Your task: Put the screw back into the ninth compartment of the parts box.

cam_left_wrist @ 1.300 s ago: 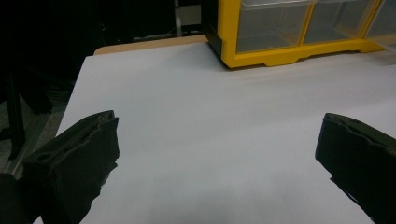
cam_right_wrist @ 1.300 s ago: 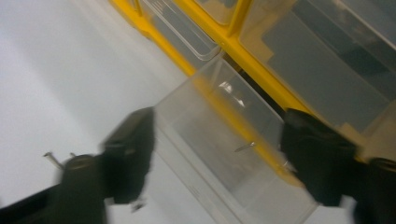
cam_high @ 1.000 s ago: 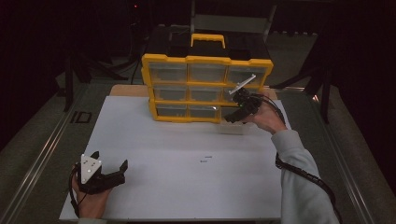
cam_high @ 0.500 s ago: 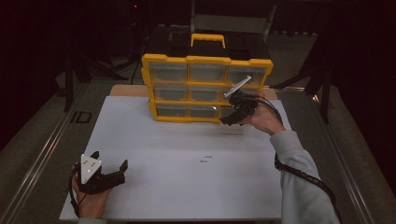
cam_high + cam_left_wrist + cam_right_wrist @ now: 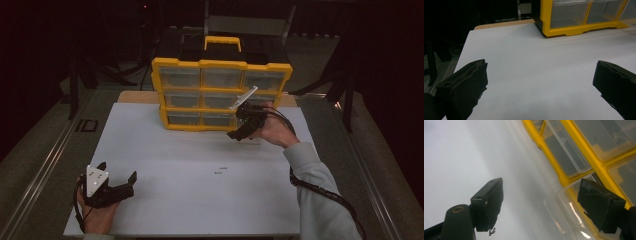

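I see a big white table (image 5: 200, 165) with a yellow drawer box (image 5: 220, 92) standing at its far side, and the box has three rows of clear little drawers. The box lies long from side to side, with its drawer fronts turned toward me. My right gripper (image 5: 239, 131) is up close to the bottom row, near the right end, and it points at the box in a tilted way. In the right gripper view a clear bottom drawer (image 5: 564, 212) sits just ahead and a bit to one side of the gripper, sticking out a little from the yellow frame. The jaws there are spread wide and nothing is between them. My left gripper (image 5: 125, 185) rests low at the near left corner of the table, well apart from the box, and its jaws are spread wide too, with only bare table between them. So the right hand is much nearer. I think the next move is to line up with the drawer's front lip.
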Demonstrator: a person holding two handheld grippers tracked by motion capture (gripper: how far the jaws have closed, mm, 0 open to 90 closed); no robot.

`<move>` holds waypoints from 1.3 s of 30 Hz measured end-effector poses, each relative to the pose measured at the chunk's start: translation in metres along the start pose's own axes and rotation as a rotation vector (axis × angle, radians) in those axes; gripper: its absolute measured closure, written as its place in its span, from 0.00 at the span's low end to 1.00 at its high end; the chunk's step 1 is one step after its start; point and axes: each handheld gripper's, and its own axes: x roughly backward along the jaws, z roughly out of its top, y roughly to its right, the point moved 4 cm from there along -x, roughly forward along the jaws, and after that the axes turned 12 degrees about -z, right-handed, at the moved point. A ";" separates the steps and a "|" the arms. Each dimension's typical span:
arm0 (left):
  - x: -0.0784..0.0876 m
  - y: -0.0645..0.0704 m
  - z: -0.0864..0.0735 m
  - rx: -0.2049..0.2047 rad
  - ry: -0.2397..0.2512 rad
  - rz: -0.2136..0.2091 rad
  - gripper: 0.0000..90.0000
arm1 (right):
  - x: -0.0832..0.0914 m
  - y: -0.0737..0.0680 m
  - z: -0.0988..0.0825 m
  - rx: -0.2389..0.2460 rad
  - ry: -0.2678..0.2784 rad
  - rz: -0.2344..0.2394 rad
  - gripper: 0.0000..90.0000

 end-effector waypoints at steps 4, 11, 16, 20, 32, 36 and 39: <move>0.000 0.000 0.000 -0.001 -0.001 -0.001 0.00 | -0.001 -0.007 0.001 0.025 -0.003 0.011 0.23; 0.000 0.000 0.000 0.000 0.000 -0.001 0.00 | -0.003 -0.017 0.003 0.056 -0.006 0.024 0.23; 0.000 0.000 0.000 0.000 0.000 -0.002 0.00 | -0.006 -0.026 0.003 0.076 -0.010 0.045 0.23; 0.000 0.000 0.000 0.000 0.000 -0.002 0.00 | -0.009 -0.031 0.002 0.096 -0.021 0.052 0.24; 0.000 0.000 0.000 0.000 0.001 -0.002 0.00 | -0.018 -0.046 -0.001 0.132 -0.035 0.081 0.25; 0.000 0.000 0.000 0.000 0.001 -0.002 0.00 | -0.022 -0.051 -0.002 0.141 -0.043 0.086 0.25; 0.000 0.000 0.000 0.000 0.001 -0.002 0.00 | -0.026 -0.055 -0.004 0.147 -0.050 0.093 0.26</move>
